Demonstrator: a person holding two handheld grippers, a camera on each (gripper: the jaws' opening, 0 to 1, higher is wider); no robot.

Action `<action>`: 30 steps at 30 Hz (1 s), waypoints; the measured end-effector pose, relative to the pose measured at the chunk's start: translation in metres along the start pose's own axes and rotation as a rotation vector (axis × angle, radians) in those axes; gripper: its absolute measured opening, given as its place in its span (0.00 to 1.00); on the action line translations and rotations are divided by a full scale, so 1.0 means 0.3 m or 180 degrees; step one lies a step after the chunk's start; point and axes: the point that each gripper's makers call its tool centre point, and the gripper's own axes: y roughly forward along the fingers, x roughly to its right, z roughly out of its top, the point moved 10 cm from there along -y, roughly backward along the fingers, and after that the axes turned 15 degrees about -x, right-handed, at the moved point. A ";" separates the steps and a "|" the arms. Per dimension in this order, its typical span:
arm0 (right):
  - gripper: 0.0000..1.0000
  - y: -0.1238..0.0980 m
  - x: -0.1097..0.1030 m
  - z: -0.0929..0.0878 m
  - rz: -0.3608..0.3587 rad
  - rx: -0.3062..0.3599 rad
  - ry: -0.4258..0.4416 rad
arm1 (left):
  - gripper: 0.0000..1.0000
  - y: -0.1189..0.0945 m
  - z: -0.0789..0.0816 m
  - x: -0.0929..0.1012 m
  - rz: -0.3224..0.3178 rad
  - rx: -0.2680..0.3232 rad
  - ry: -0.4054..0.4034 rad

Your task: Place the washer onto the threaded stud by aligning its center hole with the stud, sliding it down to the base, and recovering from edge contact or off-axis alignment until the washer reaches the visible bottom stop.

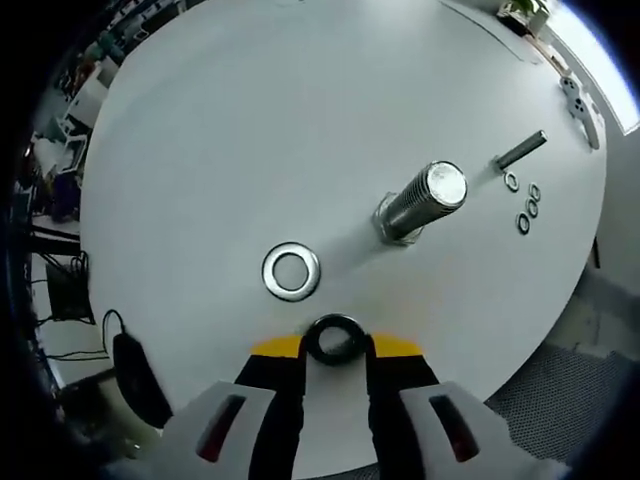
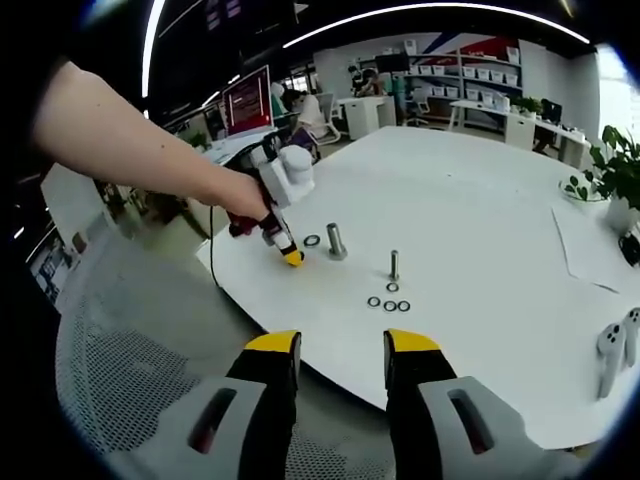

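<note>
While the left gripper (image 1: 337, 350) pinches a black ring-shaped washer (image 1: 335, 339) just short of the upright silver threaded stud (image 1: 420, 202), right gripper (image 2: 342, 350) open and idle, center the hole before lowering.

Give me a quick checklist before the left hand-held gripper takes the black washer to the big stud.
1. Black washer held between the left hand-held gripper jaws: ok.
2. Washer hole over the big stud: not ok, washer sits well short of it.
3. Stud upright on the table: ok.
4. Path clear: cannot tell; a silver washer lies flat beside the route.
5. Right hand-held gripper out of the way, open and off the table's edge: ok.
6. Washer level with stud top: cannot tell.
</note>
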 end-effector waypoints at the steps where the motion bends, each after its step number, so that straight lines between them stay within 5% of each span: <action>1: 0.35 0.000 0.000 0.000 0.0001 0.0003 0.0003 | 0.21 0.000 0.001 -0.001 0.0001 -0.0012 0.0013; 16: 0.35 0.001 -0.002 0.000 0.0013 -0.0009 0.0001 | 0.22 -0.002 0.001 0.001 0.0069 -0.0114 0.0446; 30: 0.35 0.001 -0.001 0.001 0.0013 -0.0007 -0.0001 | 0.20 0.000 -0.026 -0.009 0.0029 0.0126 0.0362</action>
